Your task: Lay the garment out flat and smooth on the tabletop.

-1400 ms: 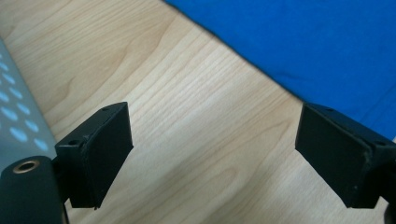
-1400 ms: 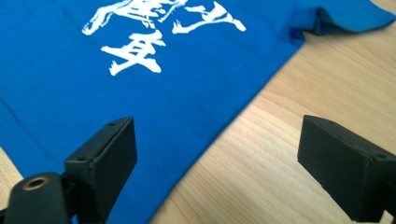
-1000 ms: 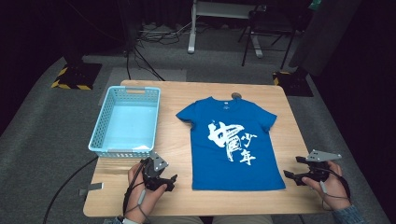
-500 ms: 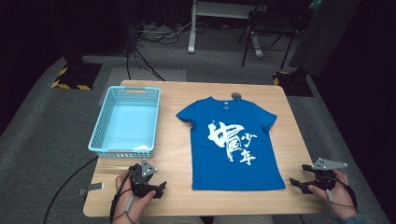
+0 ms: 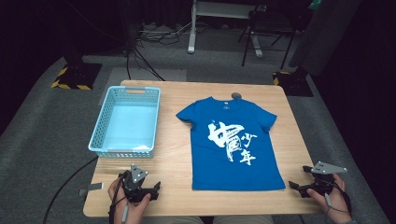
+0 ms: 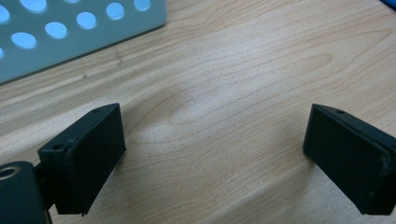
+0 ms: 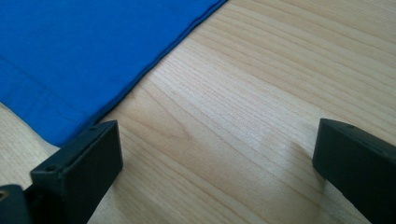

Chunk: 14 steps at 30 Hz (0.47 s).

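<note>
Blue T-shirt (image 5: 236, 142) lies flat and unfolded in the middle of the surface (image 5: 173, 163), right of the empty basket (image 5: 125, 122), so by my reckoning everything is yet to do. Left gripper (image 5: 156, 189) and right gripper (image 5: 294, 186) have drawn back toward the near edge since earlier, jaws just opening wide, nothing between them.

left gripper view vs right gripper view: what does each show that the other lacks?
Left gripper view: the pale blue basket, its perforated wall at upper left. Right gripper view: the blue T-shirt, its hem running diagonally near that gripper's jaw. Both share the wooden table and a pair of black jaws standing wide apart with nothing between them: left gripper, right gripper.
</note>
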### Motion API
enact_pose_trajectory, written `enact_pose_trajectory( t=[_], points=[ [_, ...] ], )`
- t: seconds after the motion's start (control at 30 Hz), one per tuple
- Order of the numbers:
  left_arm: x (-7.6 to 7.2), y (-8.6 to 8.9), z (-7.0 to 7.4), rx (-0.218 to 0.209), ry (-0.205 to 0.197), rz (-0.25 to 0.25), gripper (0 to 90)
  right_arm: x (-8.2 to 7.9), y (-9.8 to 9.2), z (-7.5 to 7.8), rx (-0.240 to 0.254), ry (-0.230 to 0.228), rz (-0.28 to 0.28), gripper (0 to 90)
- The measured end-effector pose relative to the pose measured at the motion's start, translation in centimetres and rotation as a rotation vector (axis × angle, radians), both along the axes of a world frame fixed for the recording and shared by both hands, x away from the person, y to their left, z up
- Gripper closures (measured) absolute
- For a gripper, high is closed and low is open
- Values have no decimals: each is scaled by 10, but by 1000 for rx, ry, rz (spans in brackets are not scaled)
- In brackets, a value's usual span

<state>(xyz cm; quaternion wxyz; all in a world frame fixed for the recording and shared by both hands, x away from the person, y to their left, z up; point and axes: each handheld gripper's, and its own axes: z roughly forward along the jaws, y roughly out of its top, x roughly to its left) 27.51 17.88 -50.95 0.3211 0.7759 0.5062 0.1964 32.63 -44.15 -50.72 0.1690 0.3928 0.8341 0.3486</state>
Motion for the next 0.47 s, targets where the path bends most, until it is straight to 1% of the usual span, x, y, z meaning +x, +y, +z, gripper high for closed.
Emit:
enact_pose_trajectory(
  t=[0.47],
  points=[
    [0,0,0,0,0,-1,54,-2,1,0,3,1,0,15]
  ],
)
